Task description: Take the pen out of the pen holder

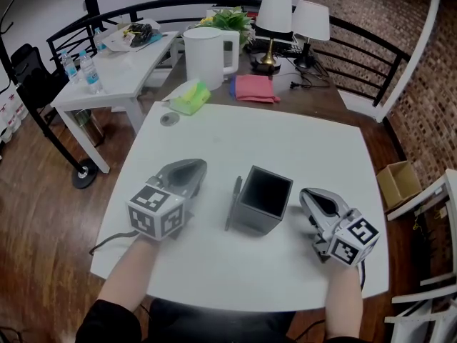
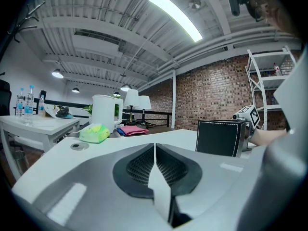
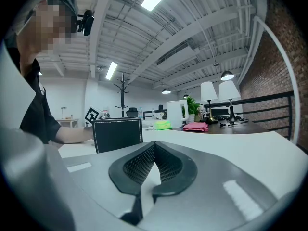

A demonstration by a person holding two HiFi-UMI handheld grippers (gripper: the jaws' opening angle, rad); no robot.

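A black square pen holder (image 1: 265,200) stands open-topped and looks empty in the middle of the white table (image 1: 285,141). A dark pen (image 1: 234,200) lies flat on the table right beside its left wall. My left gripper (image 1: 190,170) rests on the table left of the pen, shut with nothing in it. My right gripper (image 1: 313,200) rests to the right of the holder, also shut and empty. In the left gripper view the holder (image 2: 219,137) is ahead on the right of the closed jaws. In the right gripper view the holder (image 3: 117,134) stands ahead on the left.
Beyond the white table a brown desk carries a white jug (image 1: 207,52), a green pack (image 1: 190,98), a pink cloth (image 1: 253,88) and two lamps (image 1: 275,20). A small round disc (image 1: 169,119) sits at the table's far left. A cardboard box (image 1: 398,183) is on the floor at right.
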